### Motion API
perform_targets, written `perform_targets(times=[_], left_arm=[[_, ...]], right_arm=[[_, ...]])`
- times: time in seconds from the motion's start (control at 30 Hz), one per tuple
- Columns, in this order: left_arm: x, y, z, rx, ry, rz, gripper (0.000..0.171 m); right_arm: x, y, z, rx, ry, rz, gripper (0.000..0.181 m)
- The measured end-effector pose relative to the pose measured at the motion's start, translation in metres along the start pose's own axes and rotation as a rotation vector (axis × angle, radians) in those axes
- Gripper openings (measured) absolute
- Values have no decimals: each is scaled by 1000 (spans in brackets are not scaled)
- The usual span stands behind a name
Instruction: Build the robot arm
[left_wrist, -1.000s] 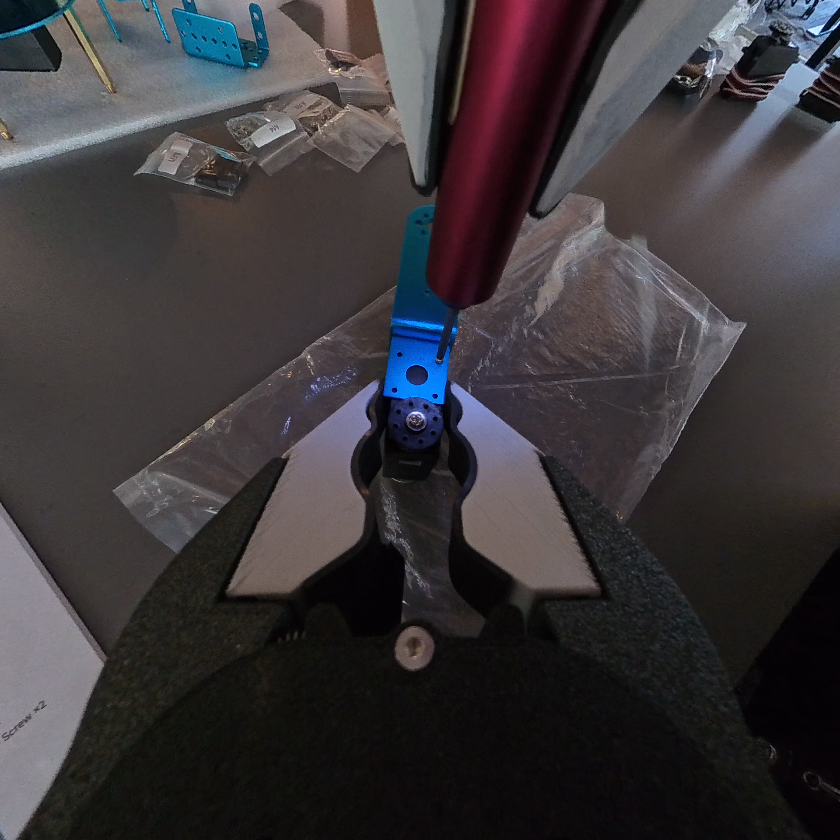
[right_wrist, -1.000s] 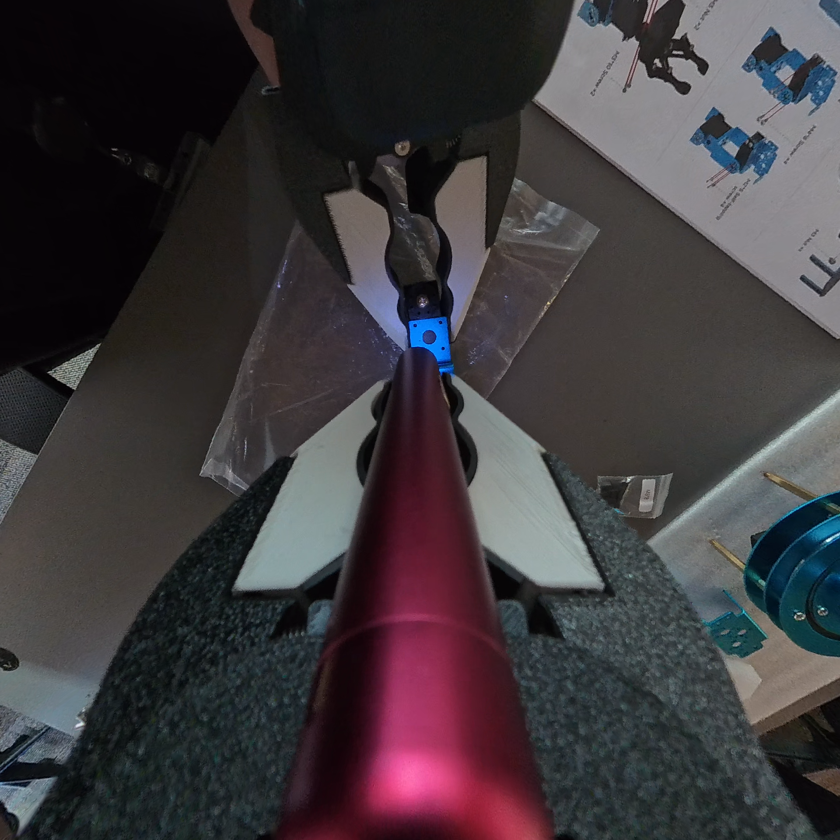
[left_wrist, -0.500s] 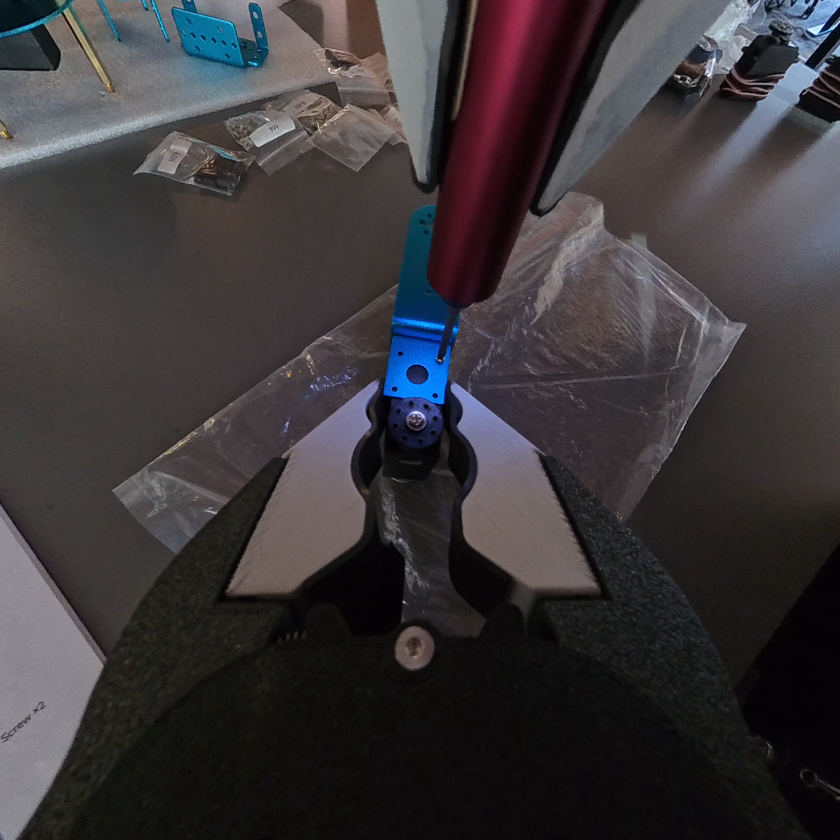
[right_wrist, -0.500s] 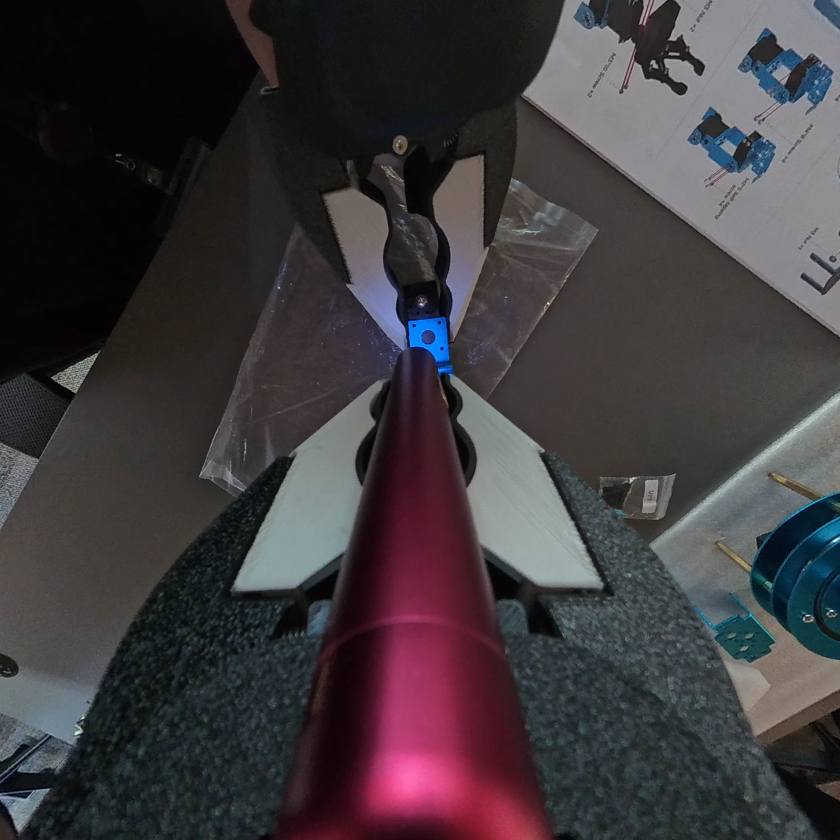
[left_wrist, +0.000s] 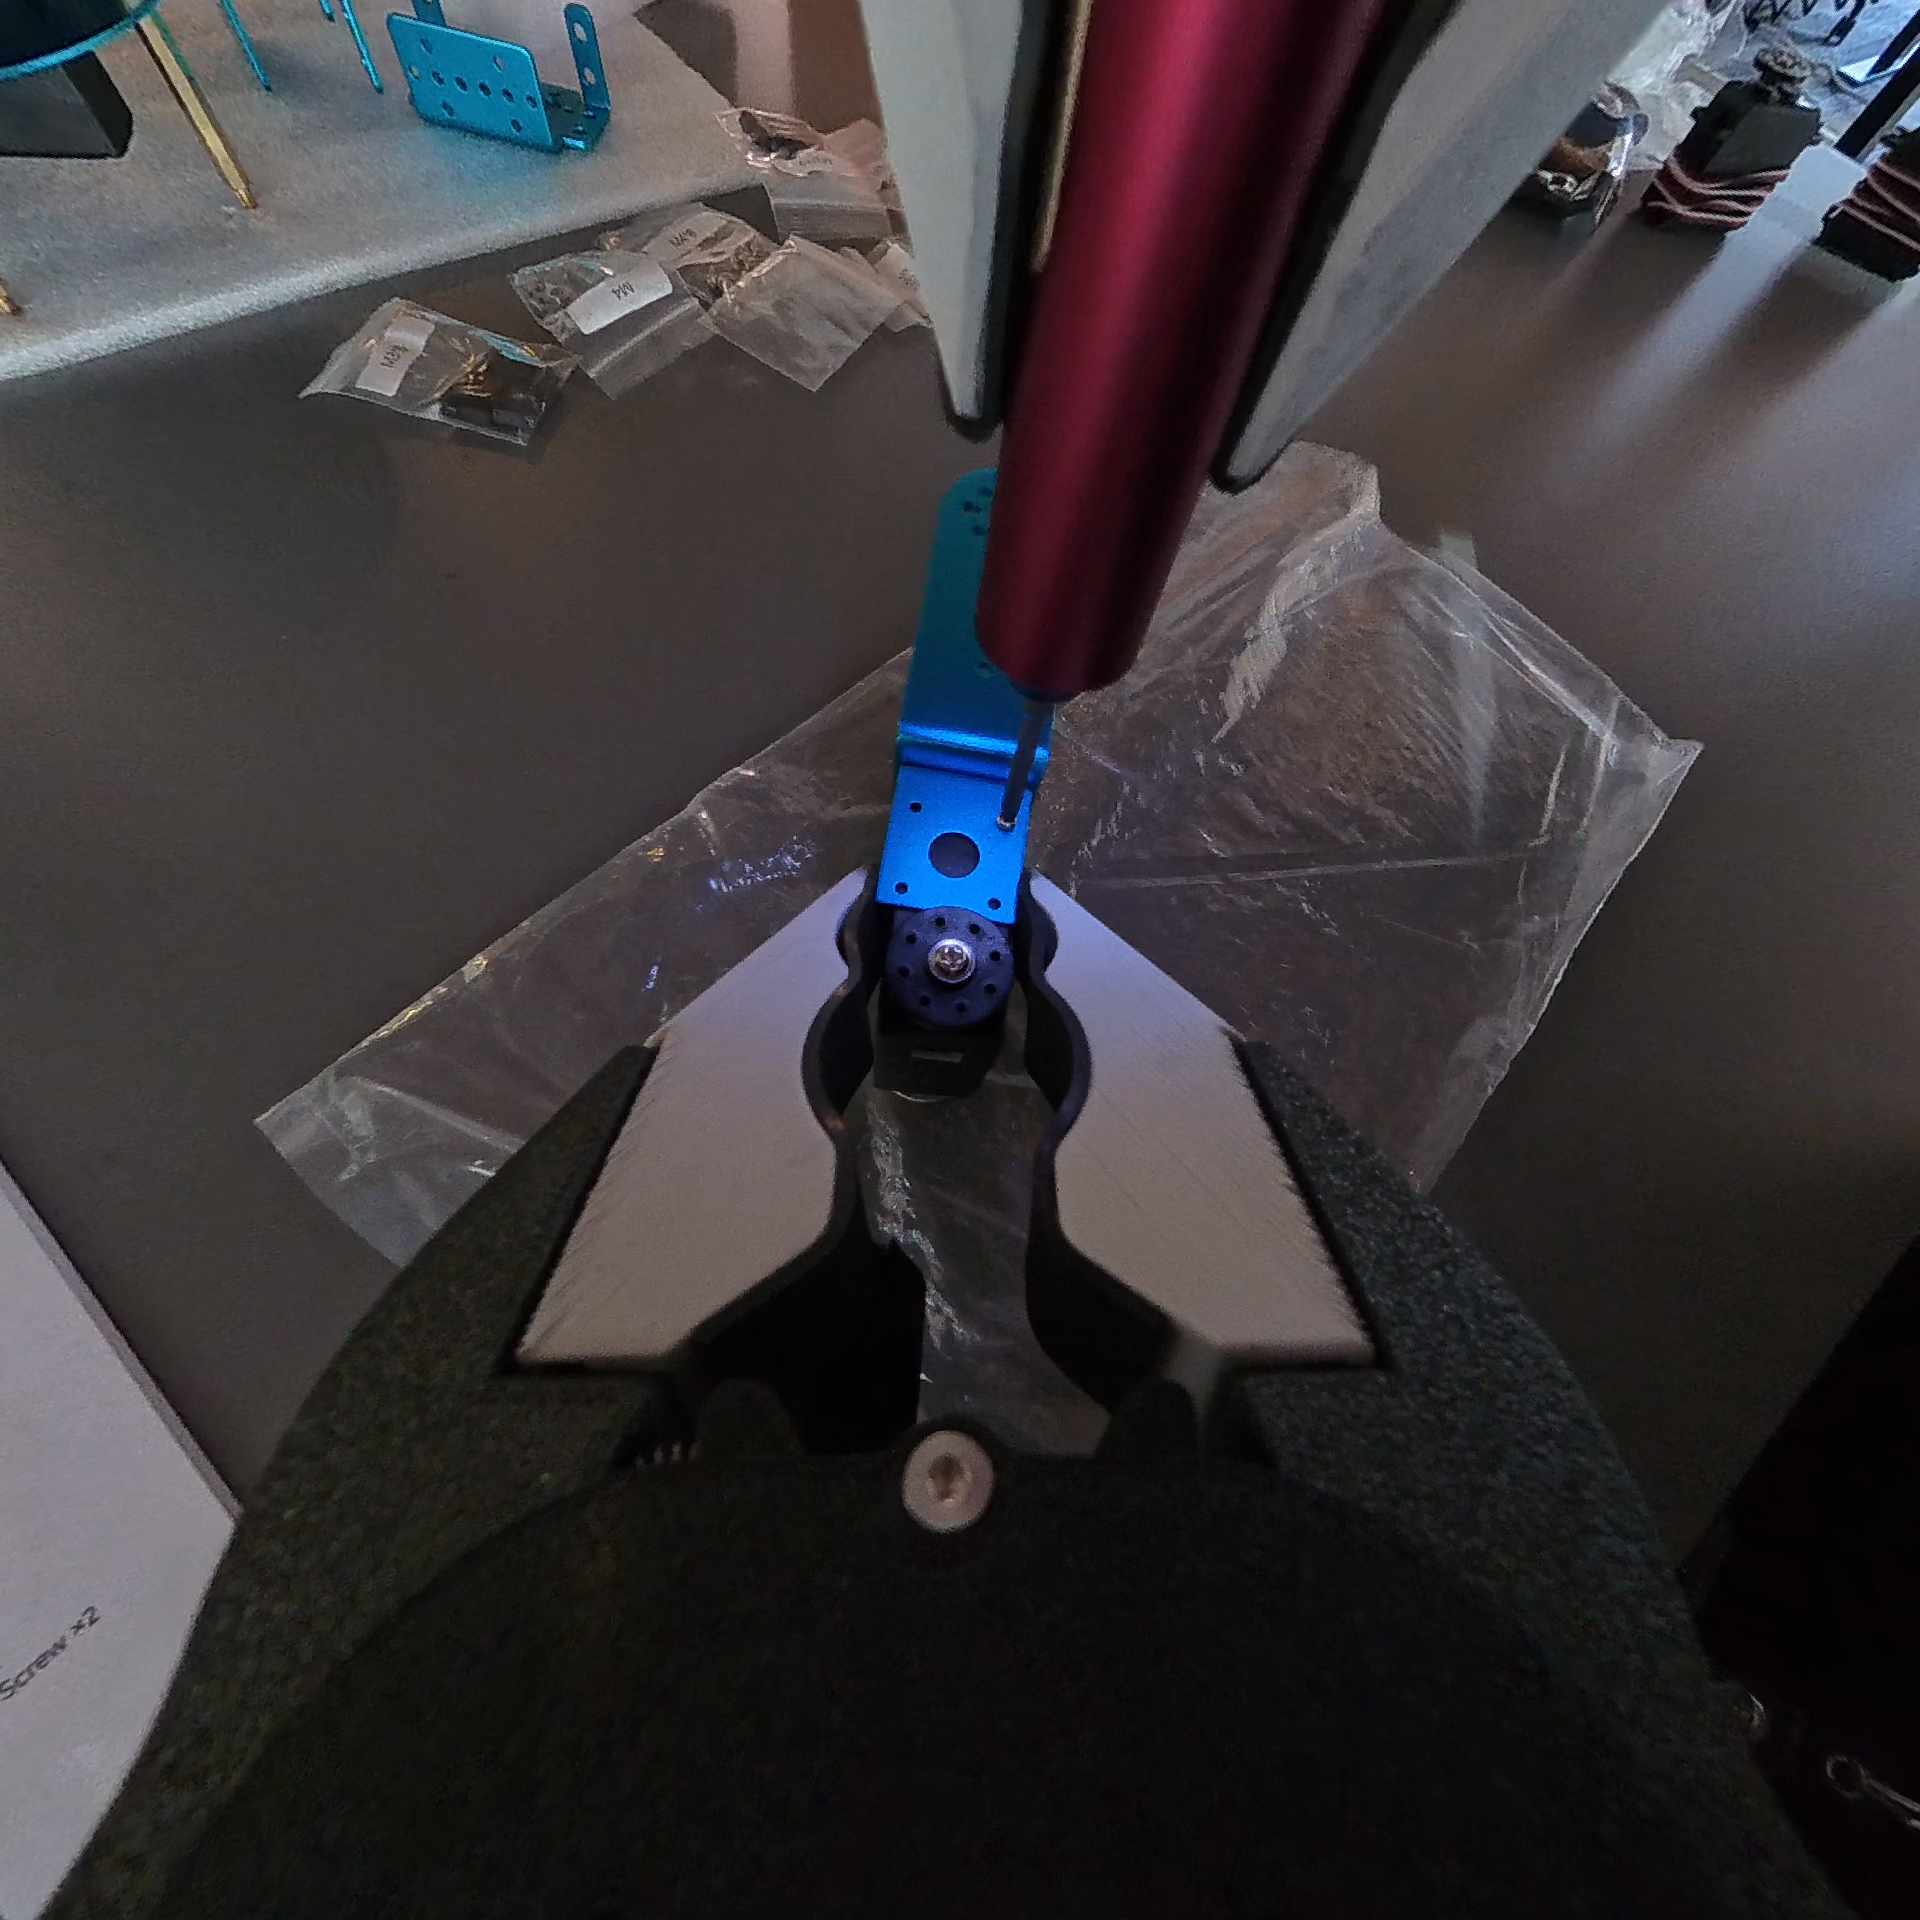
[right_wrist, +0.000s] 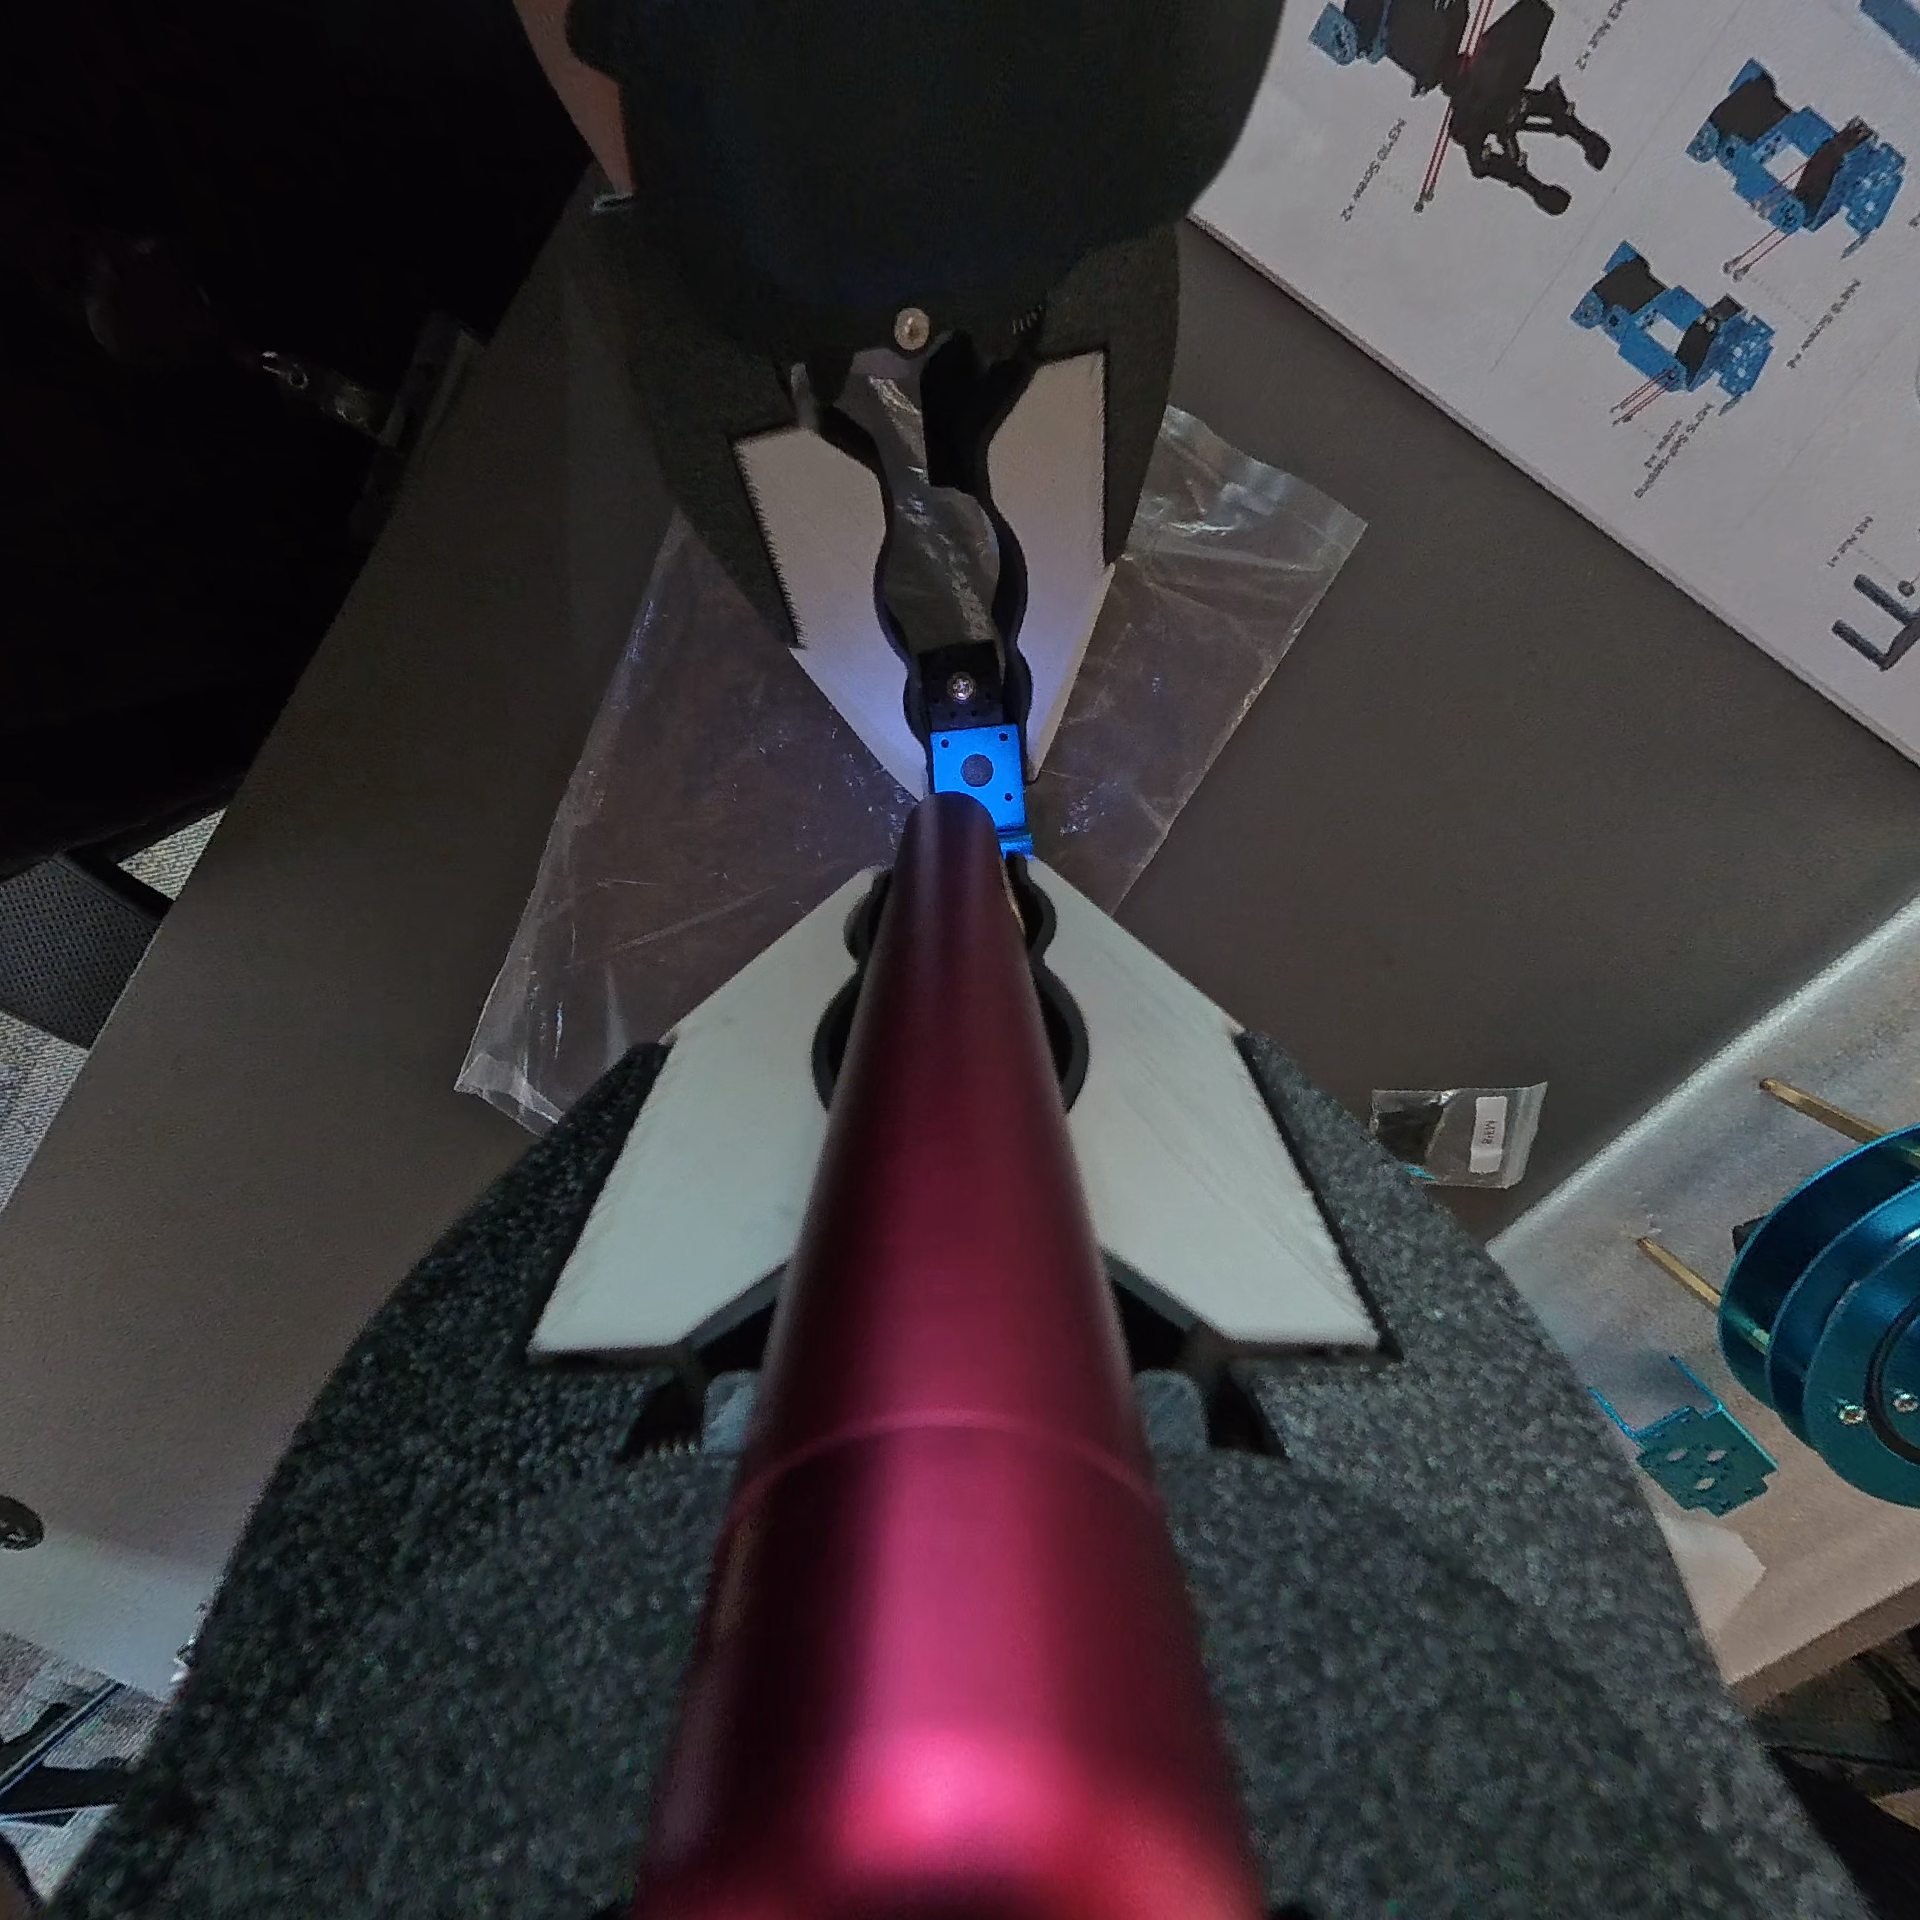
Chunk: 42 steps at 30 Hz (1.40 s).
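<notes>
My left gripper (left_wrist: 943, 935) is shut on a small black servo (left_wrist: 945, 997) with a round horn and a silver centre screw. A blue metal bracket (left_wrist: 951, 821) sits on the servo and reaches away from me. My right gripper (right_wrist: 951, 894) is shut on a red screwdriver (right_wrist: 935, 1351). In the left wrist view the screwdriver (left_wrist: 1122, 343) comes down from the top, and its thin bit (left_wrist: 1020, 764) touches a small screw at the bracket's right edge. In the right wrist view the left gripper (right_wrist: 971, 717) faces me with the servo and bracket (right_wrist: 975, 774).
A clear plastic bag (left_wrist: 1351, 831) lies flat on the grey table under both grippers. Small bags of screws (left_wrist: 623, 301) and a raised grey board (left_wrist: 260, 239) with a blue bracket (left_wrist: 488, 88) are at the far left. An instruction sheet (right_wrist: 1662, 260) and teal wheels (right_wrist: 1839, 1351) lie to the right. Across from one pair of fingers to the other is roughly 8 cm.
</notes>
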<state>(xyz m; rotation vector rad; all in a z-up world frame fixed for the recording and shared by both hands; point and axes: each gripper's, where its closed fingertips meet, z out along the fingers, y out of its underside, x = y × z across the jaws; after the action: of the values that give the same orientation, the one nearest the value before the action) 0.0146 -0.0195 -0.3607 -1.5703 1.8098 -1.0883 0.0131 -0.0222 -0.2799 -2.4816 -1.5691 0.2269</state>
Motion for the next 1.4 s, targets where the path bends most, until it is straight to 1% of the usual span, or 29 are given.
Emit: perform_targets(times=[0.4,0.63,0.8,1.13,1.4], left_arm=[[0,0,0,-1,-2,5,23],[0,0,0,-1,-2,6,23],[1,0,0,-1,4,3,23],[1,0,0,-2,15,3,23],[1,0,0,-3,19,6,23]], right_arm=[[0,0,0,-3,3,6,23],[-2,0,0,-4,31,-44,22],[-3,0,0,25,37,-74,23],[-4,0,0,91,47,-67,22],[-5,0,1,76,34,-53,22]])
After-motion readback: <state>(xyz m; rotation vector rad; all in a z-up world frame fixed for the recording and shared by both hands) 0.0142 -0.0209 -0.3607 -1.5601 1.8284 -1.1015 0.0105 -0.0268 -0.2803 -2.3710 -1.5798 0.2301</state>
